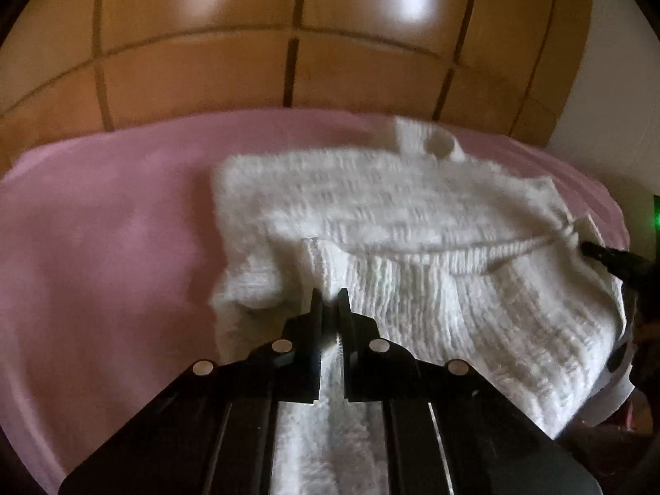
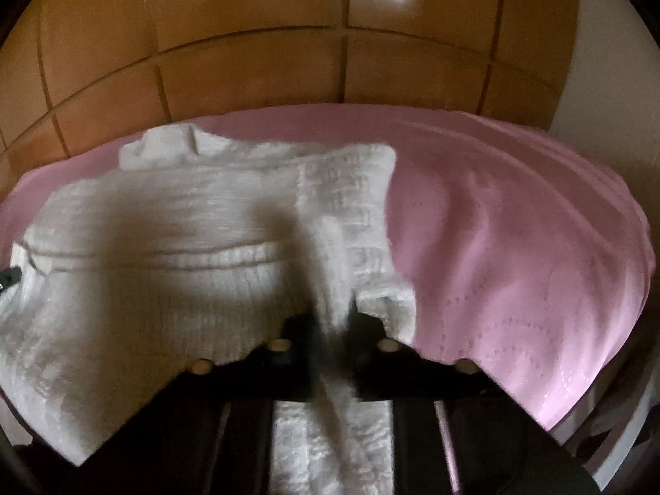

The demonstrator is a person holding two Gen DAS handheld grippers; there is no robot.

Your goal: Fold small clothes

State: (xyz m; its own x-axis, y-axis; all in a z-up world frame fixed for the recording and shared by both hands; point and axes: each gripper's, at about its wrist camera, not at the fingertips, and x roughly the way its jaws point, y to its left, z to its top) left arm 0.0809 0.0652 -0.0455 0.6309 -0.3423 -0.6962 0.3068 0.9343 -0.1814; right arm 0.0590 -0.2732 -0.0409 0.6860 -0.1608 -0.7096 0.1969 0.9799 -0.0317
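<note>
White knit sweater [image 1: 412,222], partly folded

1. The left wrist view looks forward along its fingers [image 1: 317,309], low and close over the white sweater [image 1: 392,227], facing the wooden panels [image 1: 198,74].
2. The right wrist view faces likewise, equally near, though blurred.
3. Both share the sweater, the pink cover [image 2: 515,227] and the panels; the other gripper seemingly shows at each frame's edge.
</note>
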